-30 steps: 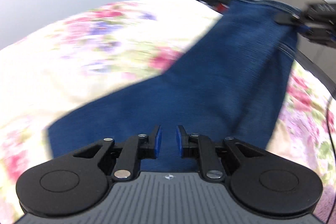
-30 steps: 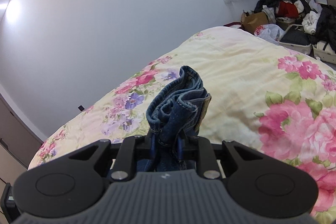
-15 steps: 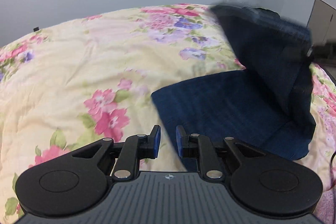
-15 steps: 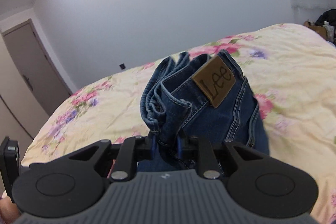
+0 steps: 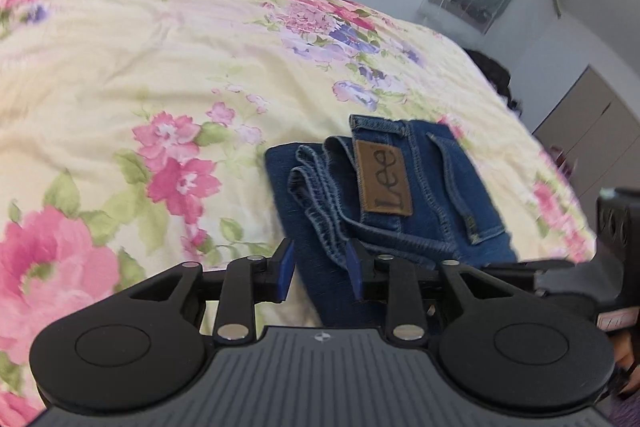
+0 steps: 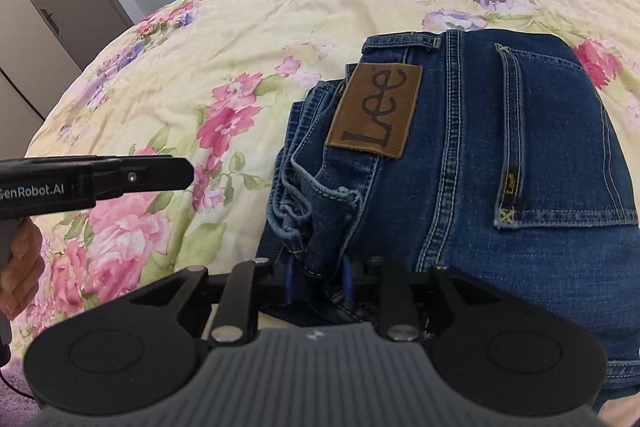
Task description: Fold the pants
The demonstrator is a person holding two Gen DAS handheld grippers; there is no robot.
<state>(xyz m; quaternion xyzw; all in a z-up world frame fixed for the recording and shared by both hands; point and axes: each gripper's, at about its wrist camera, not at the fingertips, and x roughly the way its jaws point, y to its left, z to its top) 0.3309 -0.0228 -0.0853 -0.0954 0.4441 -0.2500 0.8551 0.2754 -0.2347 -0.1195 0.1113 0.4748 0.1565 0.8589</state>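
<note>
Both my claws are opening, right claw (image 6: pixel 318 277) letting the waistband go, so I'd back straight off without dragging the folded jeans (image 6: pixel 500 155) ahead.

Folded blue jeans (image 6: pixel 500 147) on bed

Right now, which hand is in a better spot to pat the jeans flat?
Probably the right. The right gripper sits over the folded jeans, its opening fingers around the waistband. The left gripper hangs at the jeans' edge, partly over the flowery bedspread.
</note>
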